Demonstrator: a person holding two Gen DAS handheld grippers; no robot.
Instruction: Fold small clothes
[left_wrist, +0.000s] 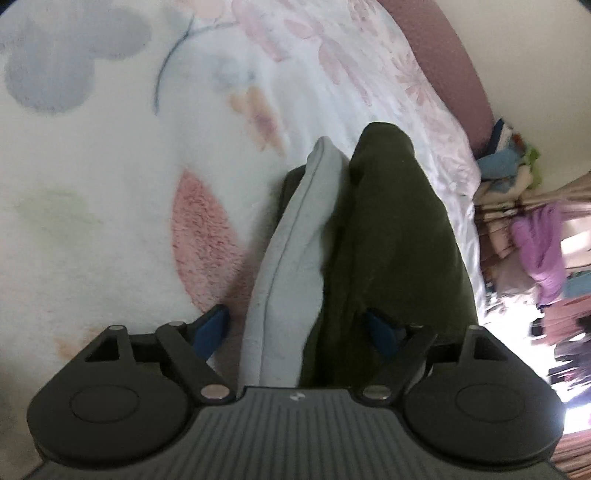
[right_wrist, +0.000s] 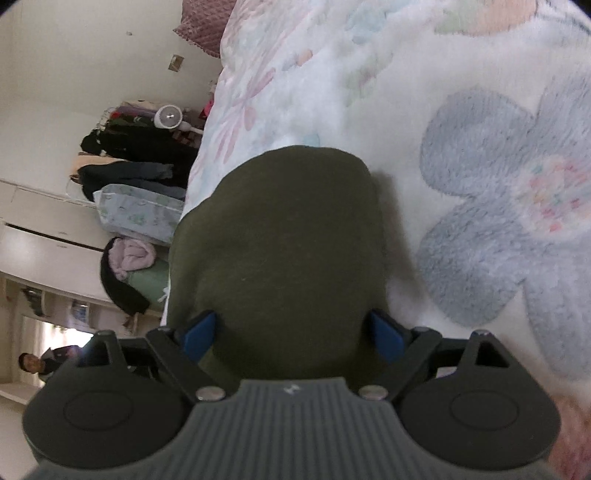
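A: Largest item?

B: Bed, under a fleece blanket (left_wrist: 92, 221) with a big flower print. It carries everything.

A: Next?

B: One dark olive garment (right_wrist: 280, 240), small, lying on the blanket and running out ahead of both tools. A pale grey-blue layer (left_wrist: 291, 236) shows along its edge in the left wrist view, perhaps a lining or a second piece; I cannot tell which.

A: Handling?

B: By the look, soft knit: light, limp, nothing to break. It should sag and bunch if lifted mid-panel, and may drag on the fleece. Best taken at a hem or corner, both layers pinched together.

A: Tools?

B: Left tool (left_wrist: 297, 328): jaws wide apart, cloth between the blue pads (left_wrist: 212, 328), not pressed. Right tool (right_wrist: 291, 334): jaws likewise spread, olive fabric filling the gap; whether those pads bear on it I cannot tell.
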